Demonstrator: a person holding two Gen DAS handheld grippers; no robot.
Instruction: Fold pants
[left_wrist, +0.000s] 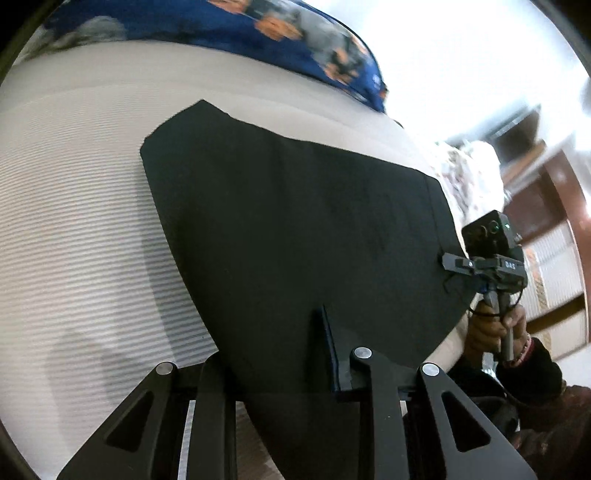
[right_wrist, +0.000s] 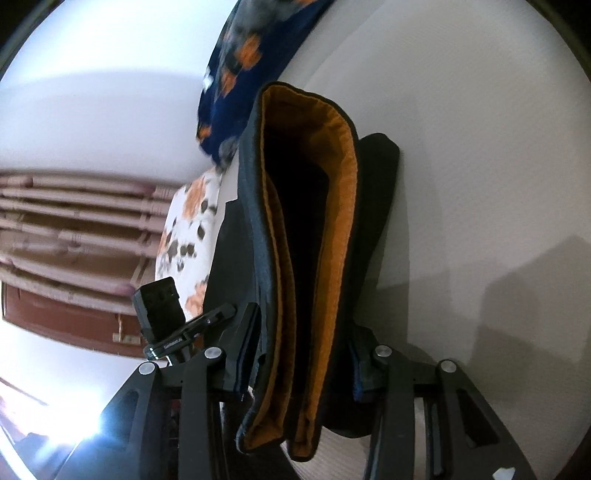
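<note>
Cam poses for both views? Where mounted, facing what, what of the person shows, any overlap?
Left wrist: on left tongs, looking along them over black pants on the bed; right tongs and hand show.
Right wrist: on right tongs, facing the pants' orange-lined waistband; left tongs at left.
Shared: pants, bed, blue blanket.

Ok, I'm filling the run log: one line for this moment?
left gripper: shut on pants | right gripper: shut on waistband, orange lining showing | pants: lifted edge over white bed

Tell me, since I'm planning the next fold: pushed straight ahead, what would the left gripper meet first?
The black pants it already straddles; the left gripper would slide further over that cloth, then probably the pale ribbed bedcover beyond.
</note>
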